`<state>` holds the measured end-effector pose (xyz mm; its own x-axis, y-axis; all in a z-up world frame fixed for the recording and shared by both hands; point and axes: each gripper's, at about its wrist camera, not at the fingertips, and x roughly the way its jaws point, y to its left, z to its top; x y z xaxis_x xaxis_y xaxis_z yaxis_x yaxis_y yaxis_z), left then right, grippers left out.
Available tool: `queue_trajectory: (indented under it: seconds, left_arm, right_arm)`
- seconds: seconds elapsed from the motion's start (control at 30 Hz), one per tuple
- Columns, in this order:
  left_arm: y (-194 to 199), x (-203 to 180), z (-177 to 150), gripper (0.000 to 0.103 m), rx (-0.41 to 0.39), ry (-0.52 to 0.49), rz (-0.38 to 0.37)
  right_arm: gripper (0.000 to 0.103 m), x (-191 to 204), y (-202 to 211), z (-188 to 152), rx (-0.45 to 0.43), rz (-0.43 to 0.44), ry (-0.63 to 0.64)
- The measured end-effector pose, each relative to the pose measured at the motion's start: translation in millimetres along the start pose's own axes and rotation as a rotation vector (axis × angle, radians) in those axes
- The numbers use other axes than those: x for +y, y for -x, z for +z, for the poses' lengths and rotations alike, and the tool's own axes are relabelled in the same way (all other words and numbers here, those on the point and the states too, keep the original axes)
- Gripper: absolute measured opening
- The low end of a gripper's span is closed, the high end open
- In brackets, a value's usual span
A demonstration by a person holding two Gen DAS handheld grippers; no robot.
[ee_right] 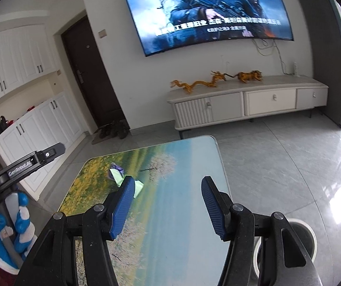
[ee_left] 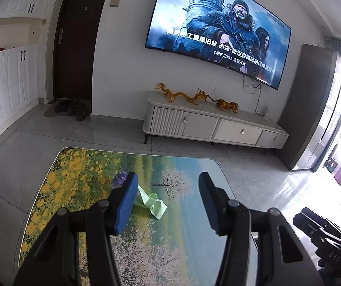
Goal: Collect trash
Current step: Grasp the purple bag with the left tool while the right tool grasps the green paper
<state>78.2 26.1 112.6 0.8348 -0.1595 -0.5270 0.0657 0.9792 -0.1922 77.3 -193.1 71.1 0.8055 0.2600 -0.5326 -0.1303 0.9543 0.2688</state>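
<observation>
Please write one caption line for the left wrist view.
Open left gripper above picture-print table, green paper scrap and purple scrap ahead.

open tool (ee_right: 167,205) above table (ee_right: 194,214), green paper (ee_right: 116,178) ahead.

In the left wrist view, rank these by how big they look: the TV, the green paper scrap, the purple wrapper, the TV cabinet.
1. TV, largest.
2. TV cabinet.
3. Green paper scrap.
4. Purple wrapper, smallest, though the left gripper's finger hides part of it.

The scraps lie nearer the camera, so their true size is smaller than it looks.
</observation>
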Motion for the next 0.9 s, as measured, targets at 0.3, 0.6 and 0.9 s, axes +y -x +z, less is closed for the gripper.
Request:
queue_trajectory:
  seconds: [0.3, 0.6, 0.9]
  left_arm:
    - [-74, 58, 43, 0.051, 0.146, 0.073, 0.008]
    - [-176, 101, 15, 0.051, 0.333, 0.158, 0.034]
    - [-243, 115, -12, 0.052, 0.433, 0.18, 0.083]
  right_arm:
    - [0.061, 29, -77, 7, 0.091, 0.077, 0.105]
    - [0.064, 57, -174, -13, 0.225, 0.222, 0.223]
    - [0.073, 71, -243, -28, 0.283, 0.326, 0.285]
